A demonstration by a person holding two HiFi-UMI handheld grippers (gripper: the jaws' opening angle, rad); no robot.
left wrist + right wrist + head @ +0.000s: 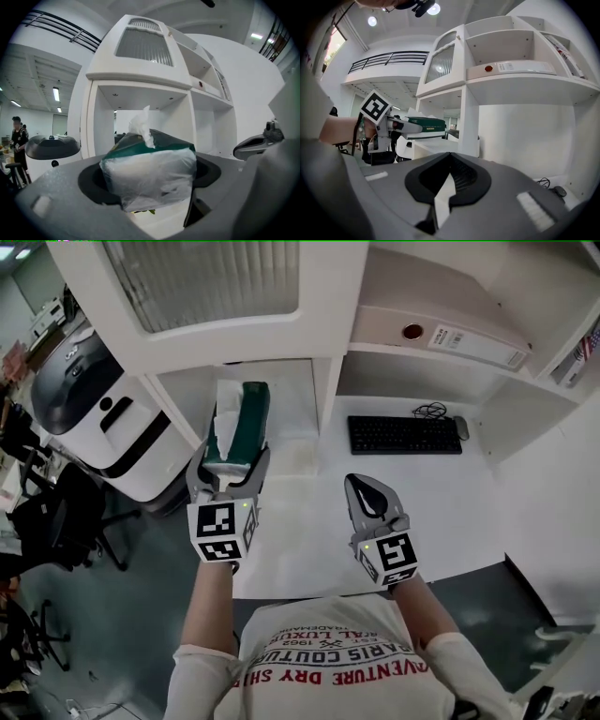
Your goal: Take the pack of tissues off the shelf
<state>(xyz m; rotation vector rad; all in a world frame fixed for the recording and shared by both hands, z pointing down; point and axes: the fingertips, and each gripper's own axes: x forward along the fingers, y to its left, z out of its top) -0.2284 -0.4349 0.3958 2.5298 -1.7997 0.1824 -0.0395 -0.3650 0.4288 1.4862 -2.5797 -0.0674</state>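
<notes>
green-topped tissue pack point(242, 423) is sitting clamped between the jaws of the left gripper point(228, 462), just before the shelf point(323, 381) and its lower bay; right gripper point(361, 486) is hovering over the desk point(469, 493), jaws pressed together.

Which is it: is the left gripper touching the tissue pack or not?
Touching. In the left gripper view the pack sits wedged between the jaws of the left gripper, both sides pressing on its wrapper. The head view shows the same grip.
</notes>
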